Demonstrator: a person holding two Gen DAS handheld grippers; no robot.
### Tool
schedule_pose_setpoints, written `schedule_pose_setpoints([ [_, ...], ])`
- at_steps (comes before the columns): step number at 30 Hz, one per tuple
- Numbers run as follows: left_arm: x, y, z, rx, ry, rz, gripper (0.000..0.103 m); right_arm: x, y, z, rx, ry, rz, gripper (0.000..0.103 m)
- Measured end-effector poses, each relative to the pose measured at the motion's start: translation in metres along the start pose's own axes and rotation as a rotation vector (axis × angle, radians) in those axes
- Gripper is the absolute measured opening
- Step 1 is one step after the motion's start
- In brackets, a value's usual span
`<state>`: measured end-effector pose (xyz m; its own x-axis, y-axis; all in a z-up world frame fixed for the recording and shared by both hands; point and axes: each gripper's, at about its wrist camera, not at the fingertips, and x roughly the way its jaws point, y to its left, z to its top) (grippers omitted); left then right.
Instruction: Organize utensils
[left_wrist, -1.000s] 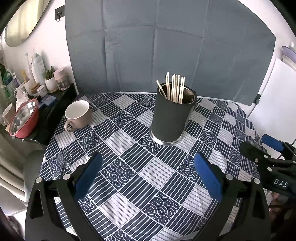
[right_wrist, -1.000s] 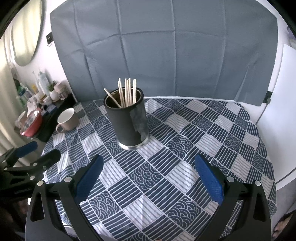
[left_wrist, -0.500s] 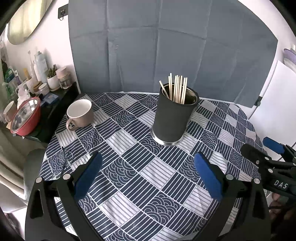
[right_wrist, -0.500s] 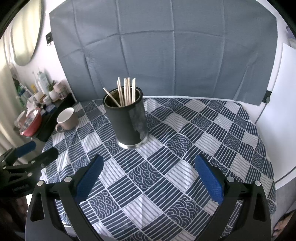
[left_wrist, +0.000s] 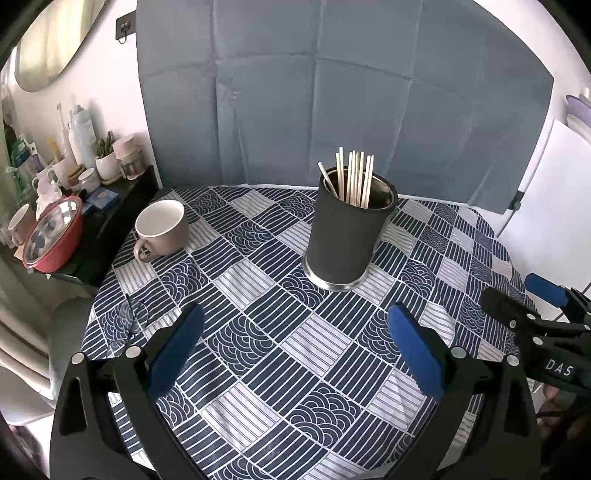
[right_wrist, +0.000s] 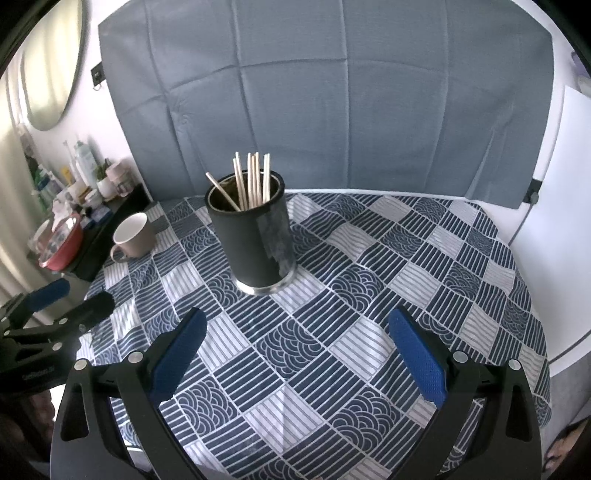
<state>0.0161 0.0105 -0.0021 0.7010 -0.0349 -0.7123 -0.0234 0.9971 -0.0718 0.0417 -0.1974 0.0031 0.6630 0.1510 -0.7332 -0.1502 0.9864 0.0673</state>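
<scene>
chopstick (left_wrist: 354, 177) lower ends hidden inside holder (left_wrist: 345, 236), shelf (right_wrist: 110, 229) clutter left of holder too small to identify, right gripper (left_wrist: 532, 306) cut off by frame edge

Grey backdrop (left_wrist: 332, 96), white wall (left_wrist: 110, 92), perhaps mirror (left_wrist: 51, 40)

The left gripper (left_wrist: 295, 347) hangs with its 2 blue-padded fingers (left_wrist: 176, 350) spread wide, at about 8 and 4 o'clock in its own view, nothing between them. The right gripper (right_wrist: 295, 349) is posed the same way, its 2 blue pads (right_wrist: 417, 360) wide apart and bare. Each shows in the other's view: the right gripper at 3 o'clock in the left wrist view, the left gripper at 9 o'clock in the right wrist view, both level and side by side.
</scene>
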Motion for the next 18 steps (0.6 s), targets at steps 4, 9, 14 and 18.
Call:
schedule_pose_setpoints([
  [4,-0.0001,-0.0012,-0.0006,0.001,0.004,0.006,0.097,-0.0001,-0.0002,-0.0008,0.003,0.000,0.002,0.095],
  [9,0.0001,-0.0016,-0.0010,0.001,0.005,0.007,0.097,0.0006,-0.0018,-0.0010,0.004,0.003,0.002,0.095],
  [14,0.0003,-0.0023,-0.0012,0.002,0.005,0.008,0.097,0.0011,-0.0029,-0.0004,0.004,0.005,0.001,0.095],
  [18,0.0003,-0.0022,-0.0011,0.001,0.005,0.009,0.097,0.0008,-0.0032,0.0002,0.006,0.005,0.001,0.095],
])
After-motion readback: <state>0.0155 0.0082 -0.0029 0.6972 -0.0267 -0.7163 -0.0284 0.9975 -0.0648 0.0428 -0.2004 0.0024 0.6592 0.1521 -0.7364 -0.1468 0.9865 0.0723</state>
